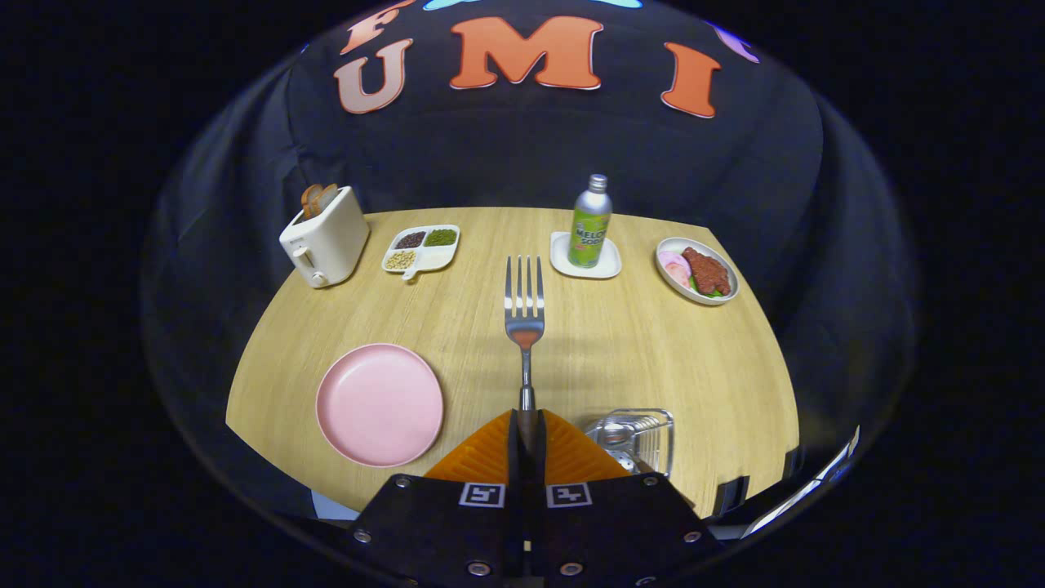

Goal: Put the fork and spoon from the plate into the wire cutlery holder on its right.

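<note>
Hand-held gripper (pixel 526 425) clamped on fork (pixel 524 306) handle, tines forward, raised just left of wire cutlery holder (pixel 641 437) for drop-in; plate (pixel 380 404) bare.

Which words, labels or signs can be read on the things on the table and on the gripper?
Bottle: its label bears print, too small and blurred to quote.
Gripper, shut on the fork: two square black-and-white code marks, no words.
Nothing else there bears text that I can see.
</note>
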Available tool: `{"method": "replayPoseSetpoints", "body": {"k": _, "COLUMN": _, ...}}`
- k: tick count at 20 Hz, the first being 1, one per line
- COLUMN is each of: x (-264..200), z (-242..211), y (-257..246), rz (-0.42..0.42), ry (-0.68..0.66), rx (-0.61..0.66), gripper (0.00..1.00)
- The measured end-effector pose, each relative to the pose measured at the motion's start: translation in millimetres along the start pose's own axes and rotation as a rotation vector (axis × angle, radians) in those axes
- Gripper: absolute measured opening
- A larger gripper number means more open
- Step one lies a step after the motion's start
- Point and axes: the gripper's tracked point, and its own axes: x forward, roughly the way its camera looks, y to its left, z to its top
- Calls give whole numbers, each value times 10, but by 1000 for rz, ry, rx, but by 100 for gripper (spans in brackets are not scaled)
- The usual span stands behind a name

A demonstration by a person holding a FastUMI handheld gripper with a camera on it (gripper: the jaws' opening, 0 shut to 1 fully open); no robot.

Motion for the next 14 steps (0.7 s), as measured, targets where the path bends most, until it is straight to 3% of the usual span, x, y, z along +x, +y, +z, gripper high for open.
{"method": "replayPoseSetpoints", "body": {"k": 5, "x": -16, "z": -402, "y": -525, "rz": -73, "ry": 130, "rx": -21, "gripper": 4}}
{"method": "replayPoseSetpoints", "body": {"k": 14, "x": -84, "z": -996, "y": -717, "rz": -77, "ry": 349, "rx": -93, "gripper": 4}}
